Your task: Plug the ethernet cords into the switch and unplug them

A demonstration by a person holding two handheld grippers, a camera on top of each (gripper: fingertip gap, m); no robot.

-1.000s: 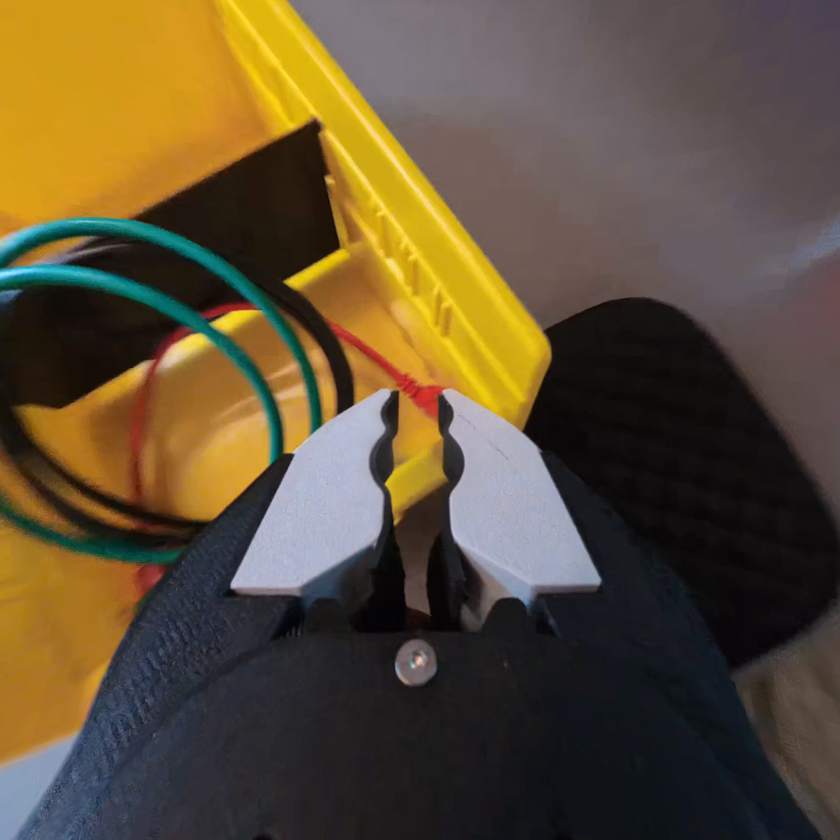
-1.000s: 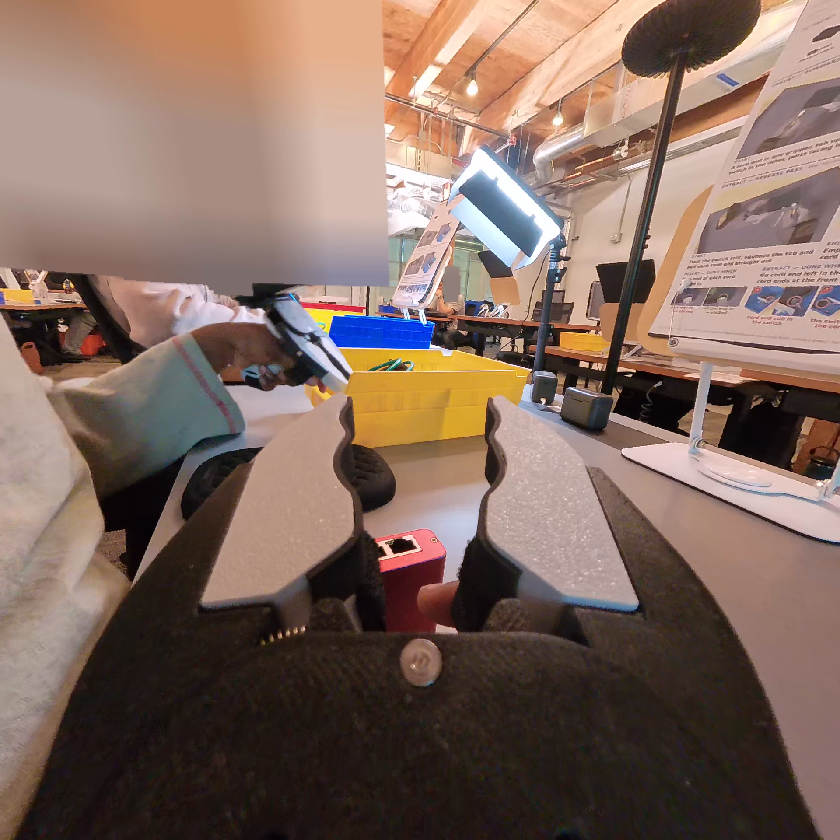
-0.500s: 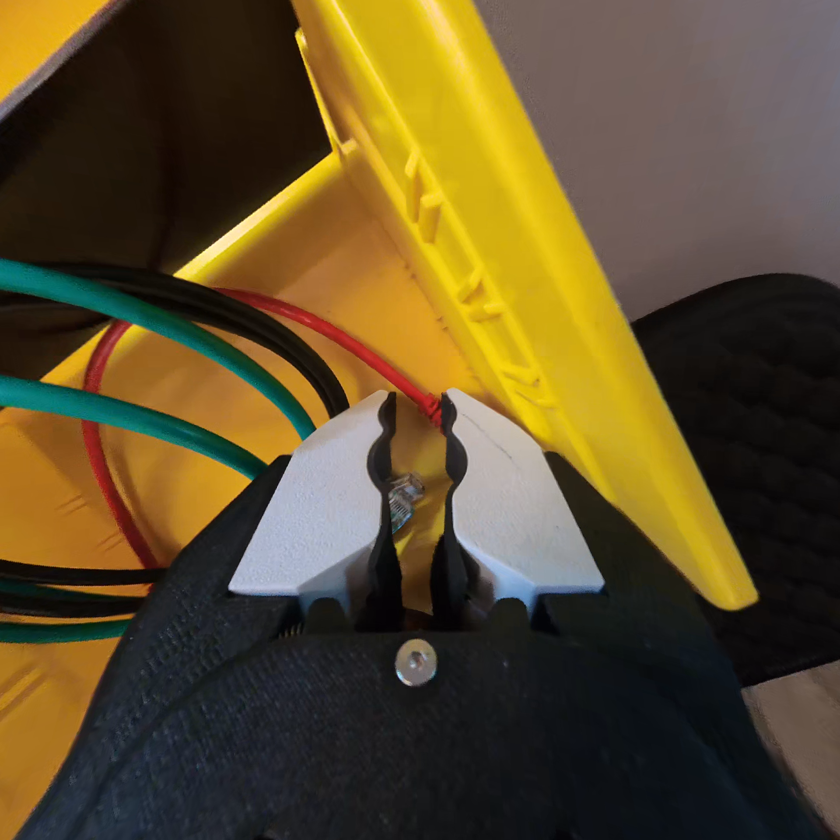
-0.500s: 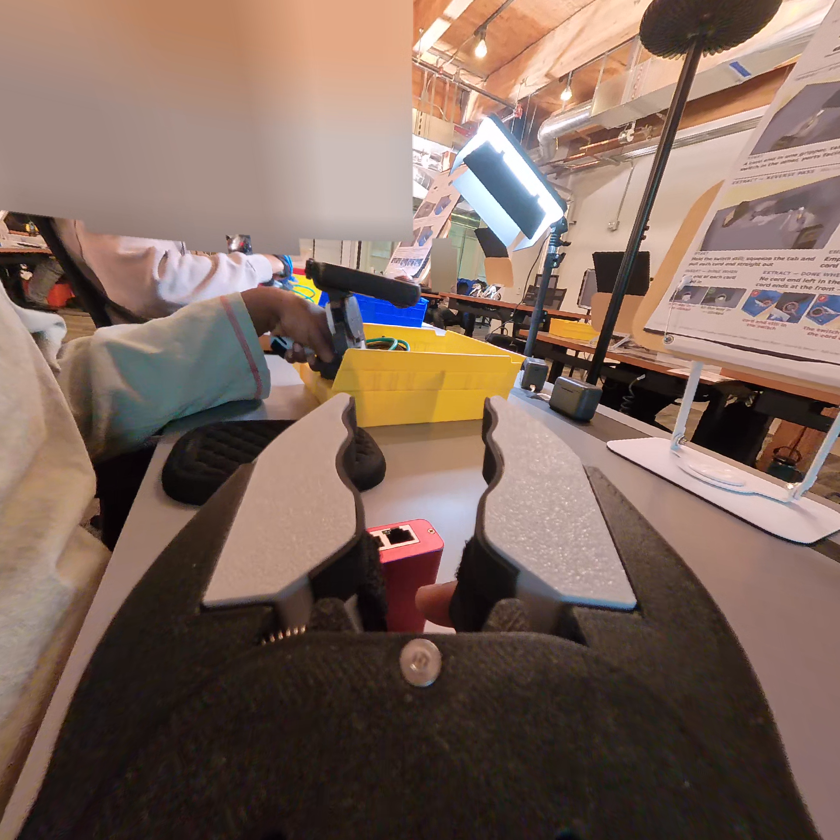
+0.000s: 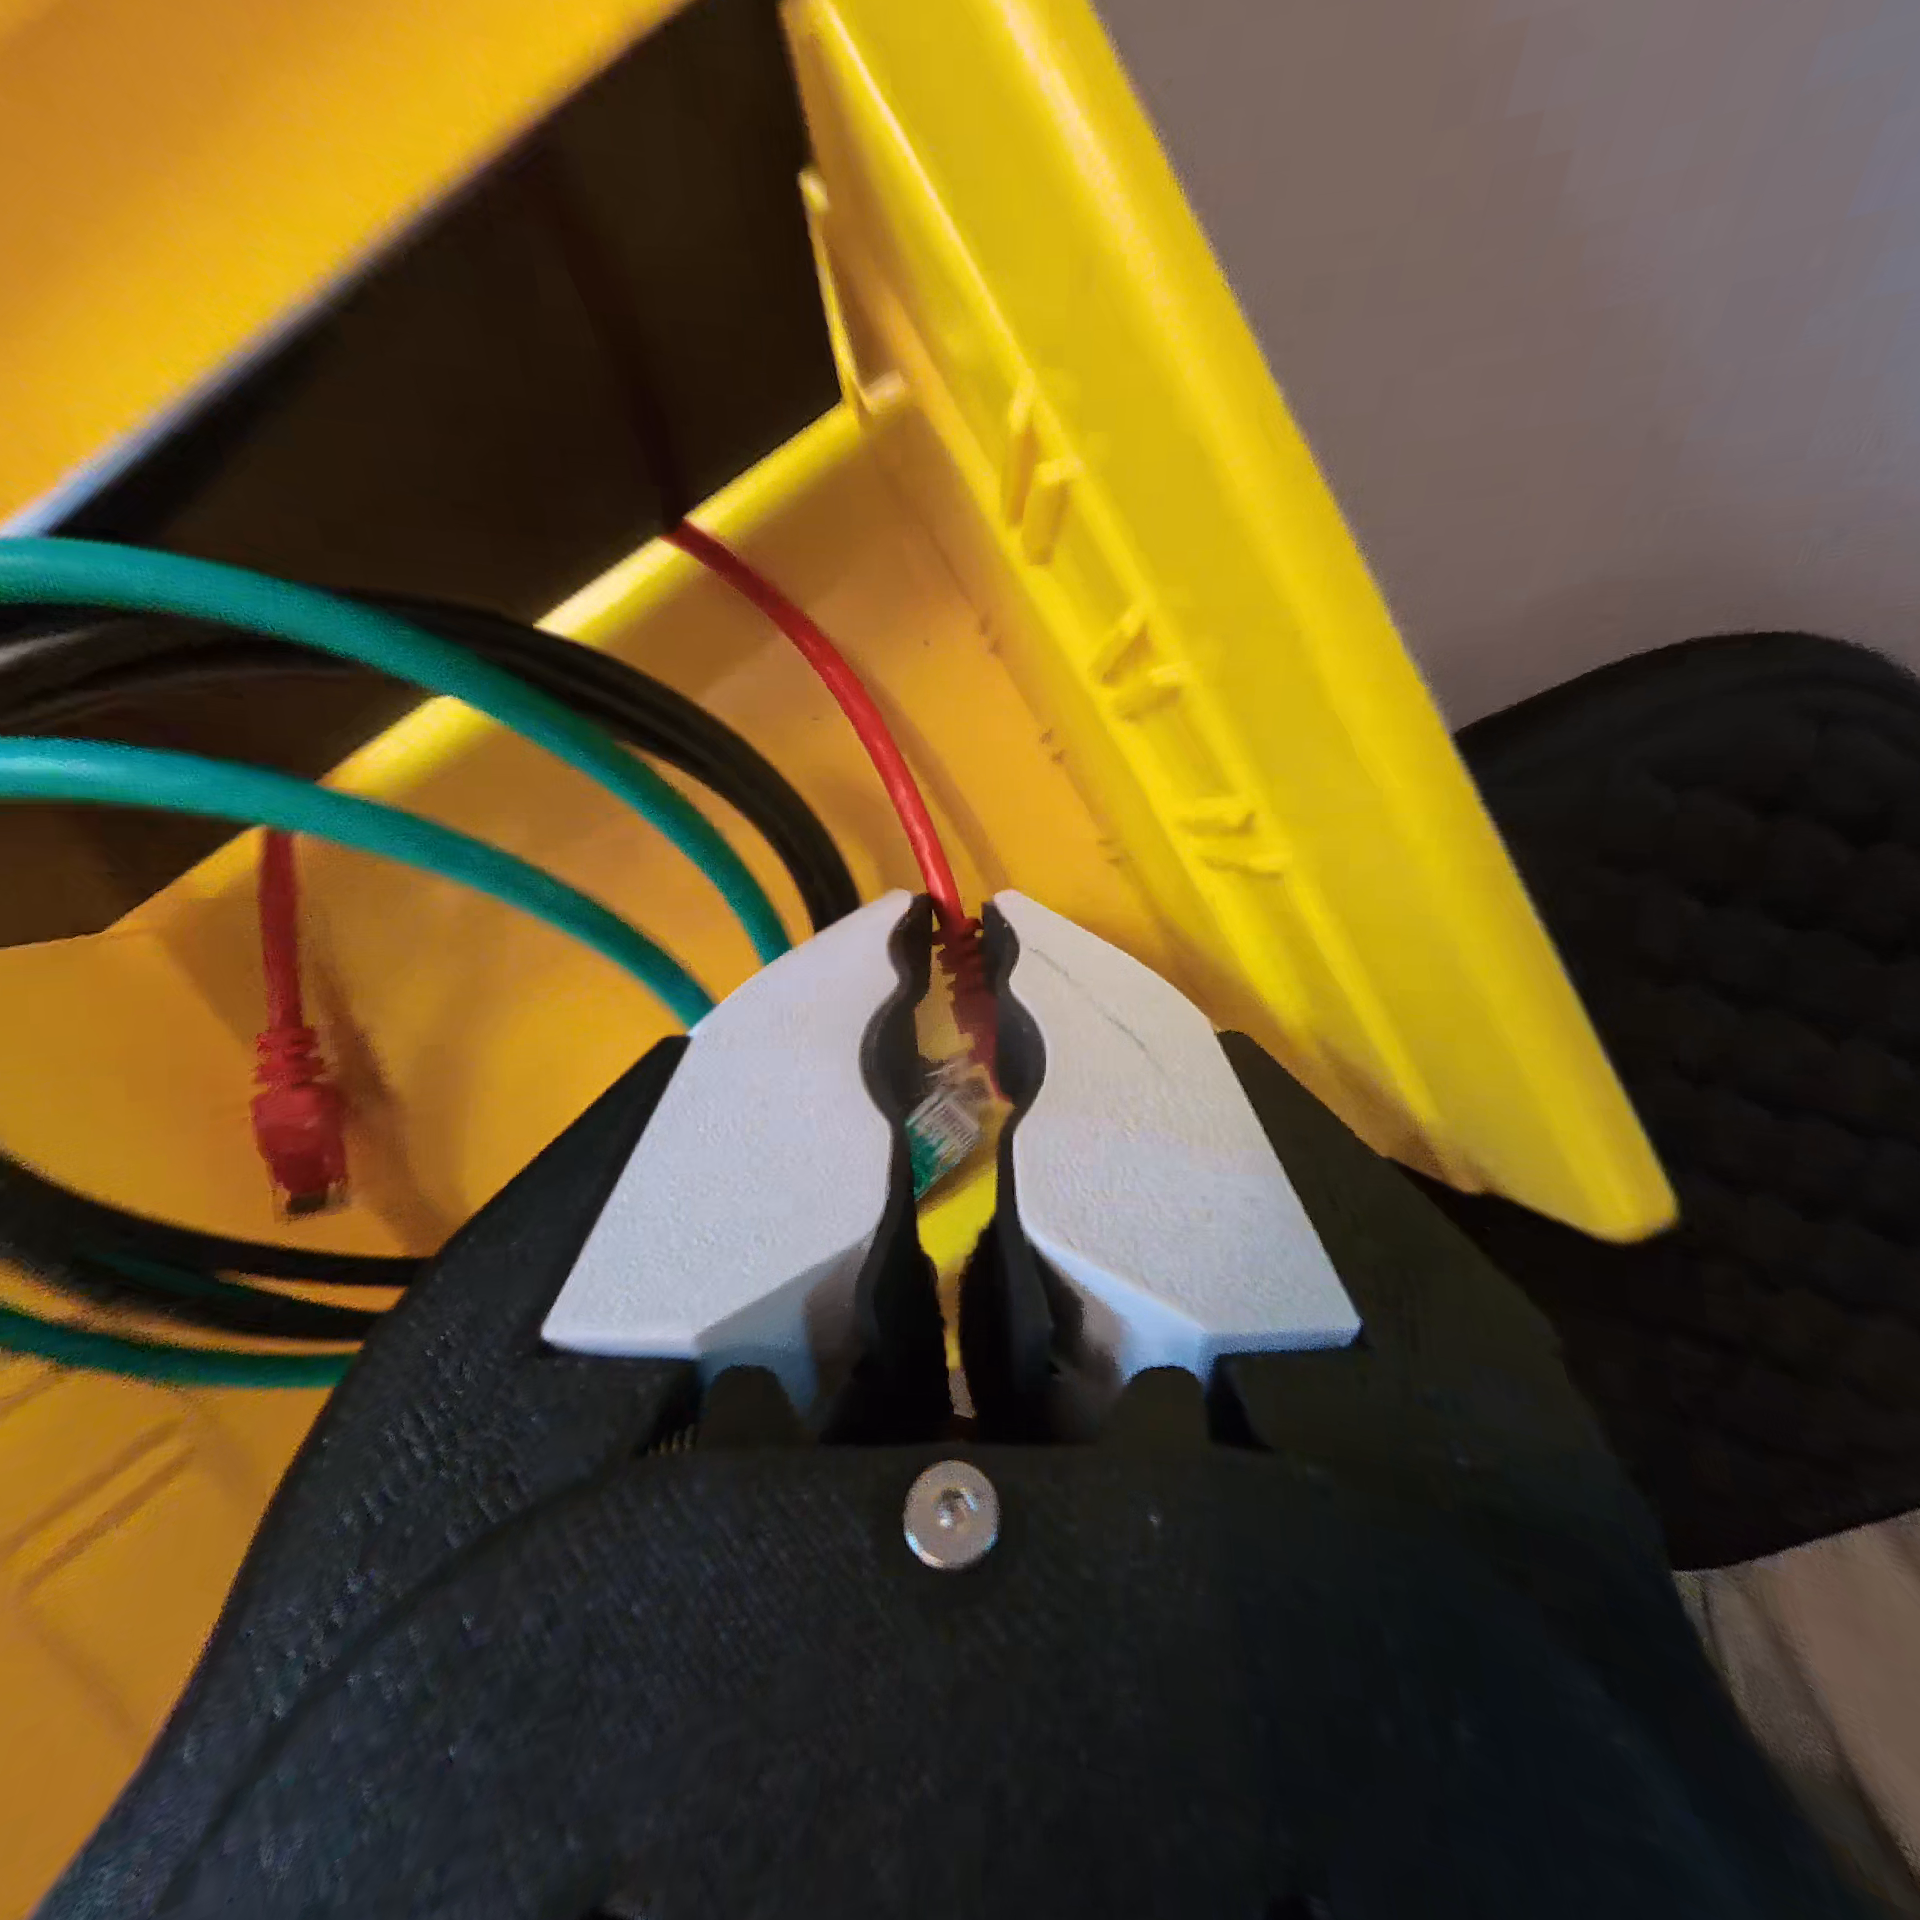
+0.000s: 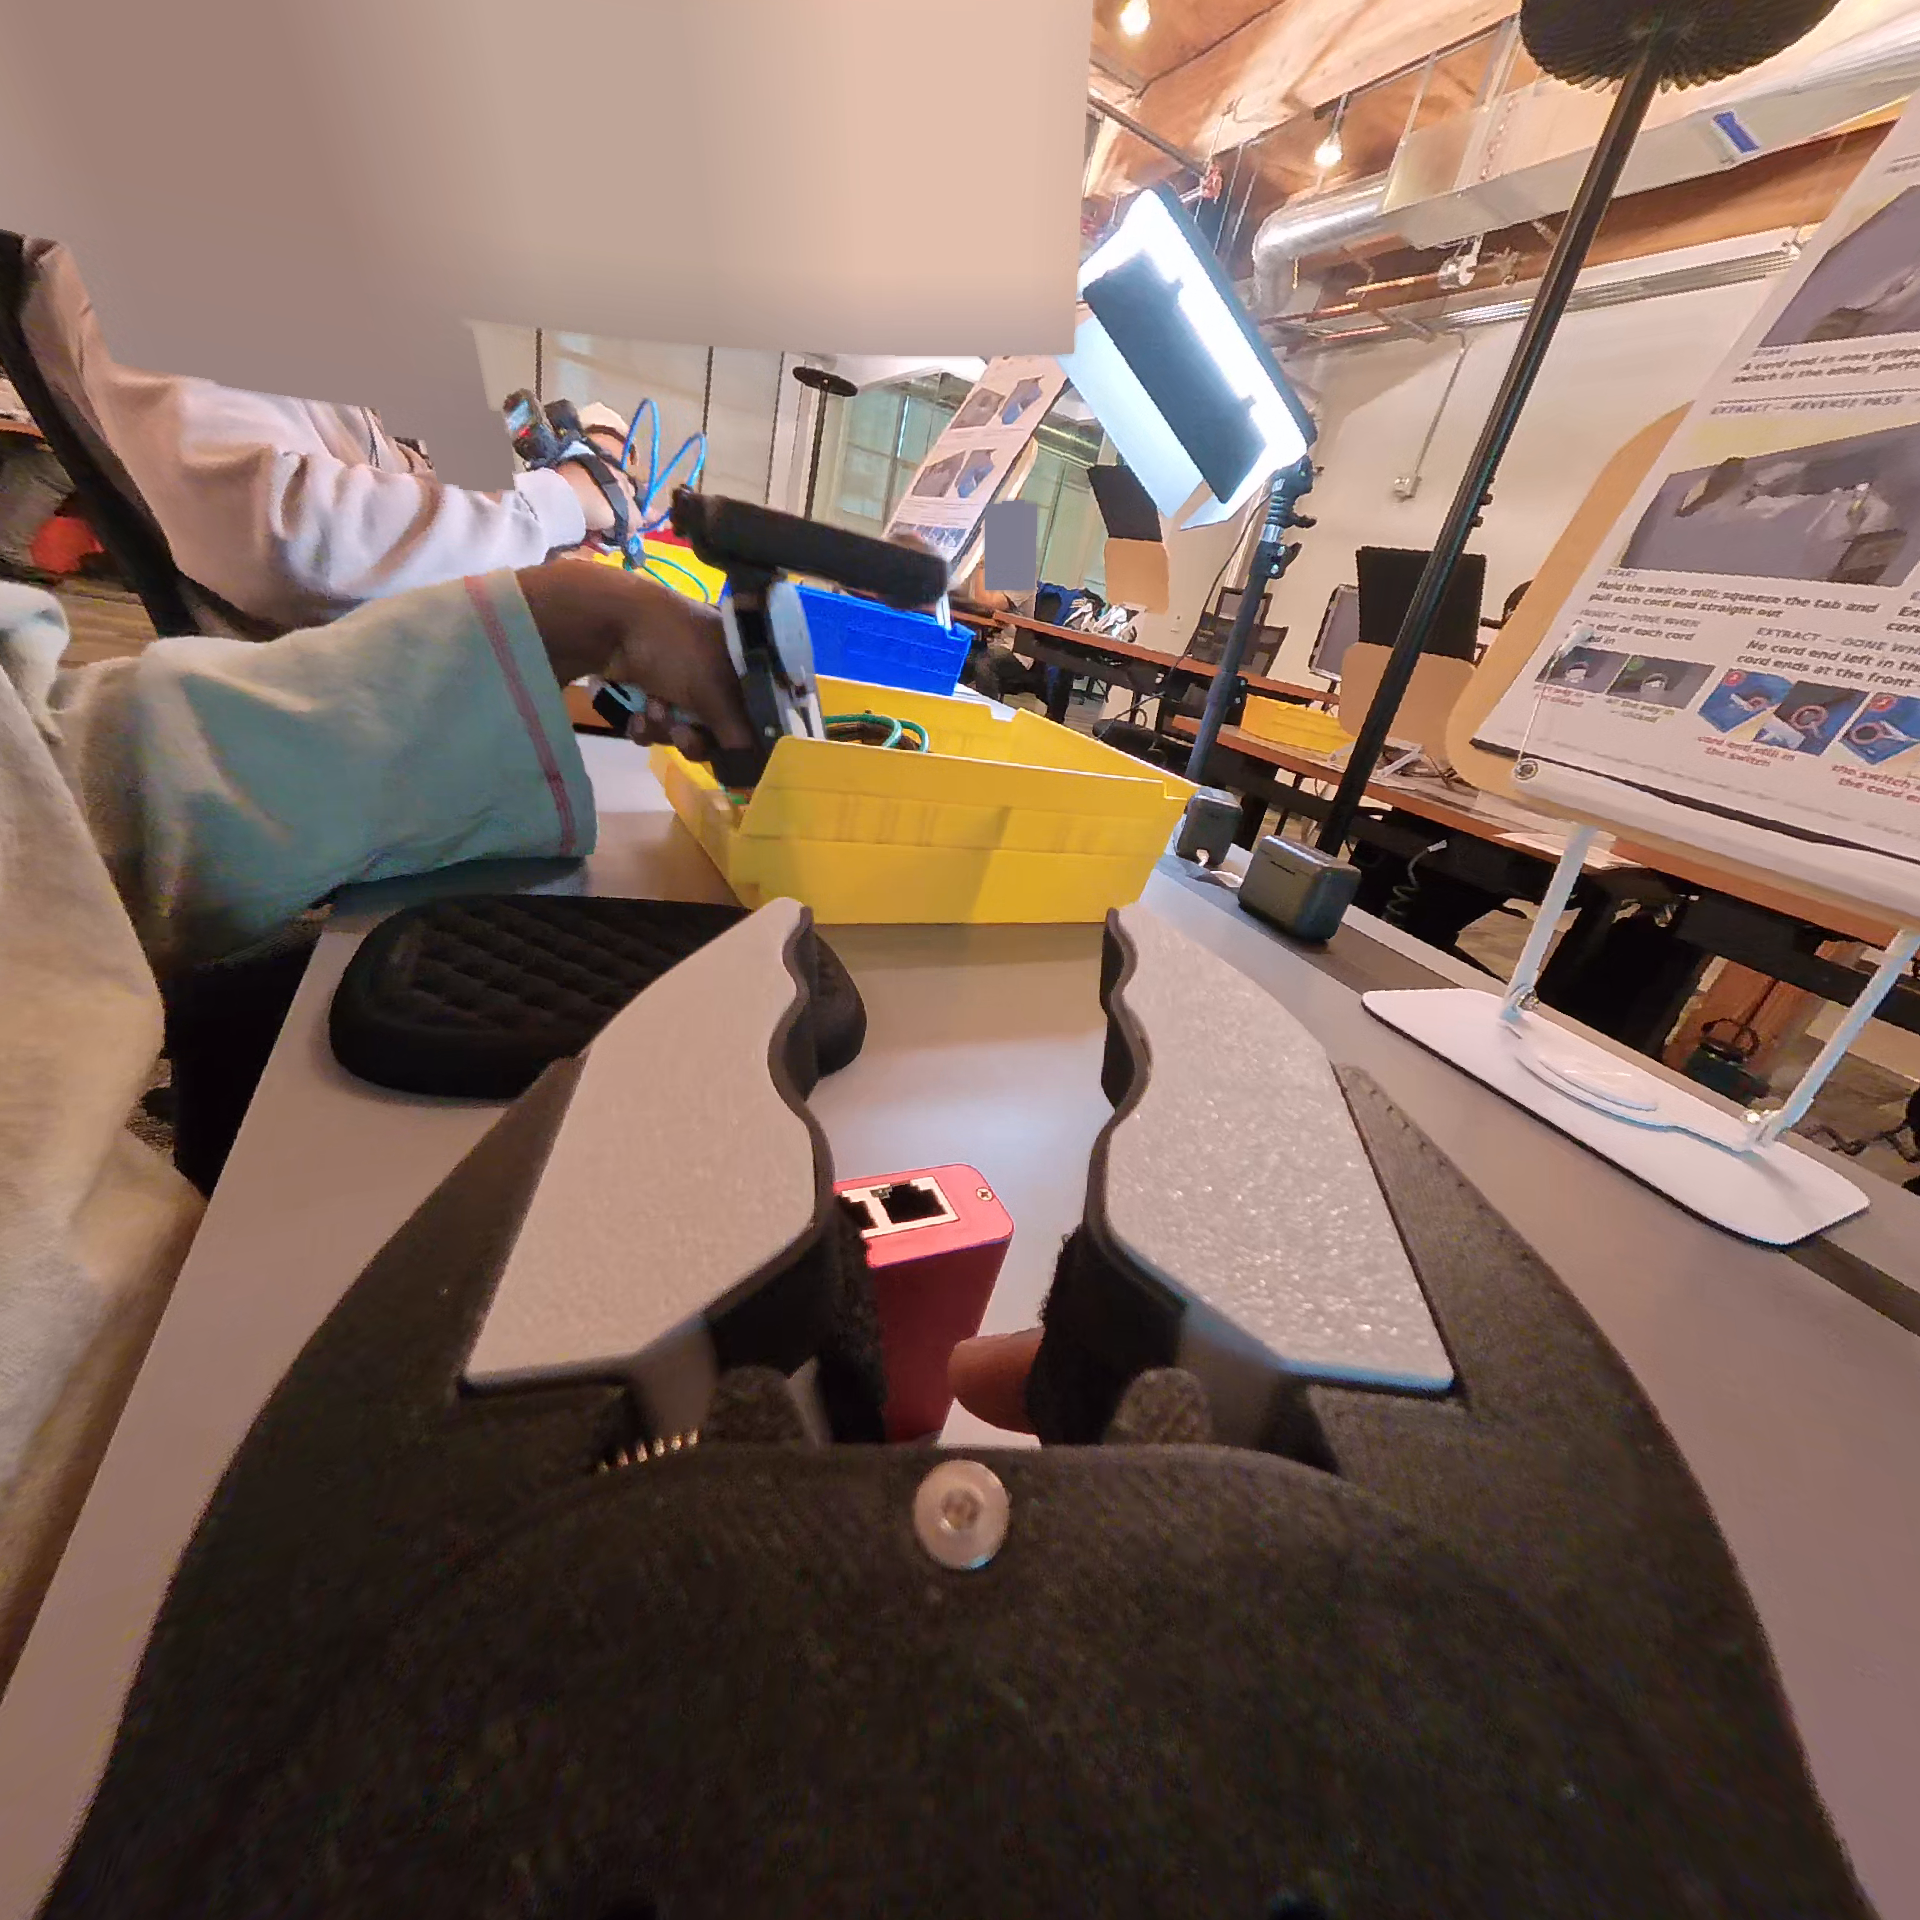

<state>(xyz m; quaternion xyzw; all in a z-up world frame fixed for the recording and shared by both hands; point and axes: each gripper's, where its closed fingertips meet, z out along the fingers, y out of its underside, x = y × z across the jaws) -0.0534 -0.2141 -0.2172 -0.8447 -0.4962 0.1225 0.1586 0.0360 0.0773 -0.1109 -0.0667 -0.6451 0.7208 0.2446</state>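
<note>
**A:** Where is the red cord sitting?

**B:** The red ethernet cord (image 5: 831, 665) is lying inside the yellow bin (image 5: 1143, 520), close along its side wall. The left gripper (image 5: 951, 925) is pinching it at the boot just behind the plug, fingers clenched on it, with the clear plug (image 5: 940, 1127) showing in the gap between them. The cord's other end, a red plug (image 5: 296, 1117), is hanging lower in the bin and is a little blurred.

**A:** Any room around it?

**B:** Little. The bin wall is running right beside the right fingertip, and the green cord (image 5: 468, 842) and black cord (image 5: 727, 748) are looping just beside the left one. A black divider (image 5: 468, 364) is crossing the bin behind.

**A:** And the switch?

**B:** The red switch (image 6: 930, 1257) is lying between the right gripper (image 6: 951, 935) fingers, deep near their base, ports facing outward toward the bin. The fingers are spread wide at the tips; I cannot tell whether they are pressing it. The grey table (image 6: 966, 997) ahead is lying open as far as the bin's front wall.

**A:** The hand?

**B:** The person's left hand (image 6: 644, 655) is tilting its gripper down over the bin's near-left corner, sleeve (image 6: 343, 748) resting near the table's left edge, beside the black pad (image 6: 520, 987).
</note>
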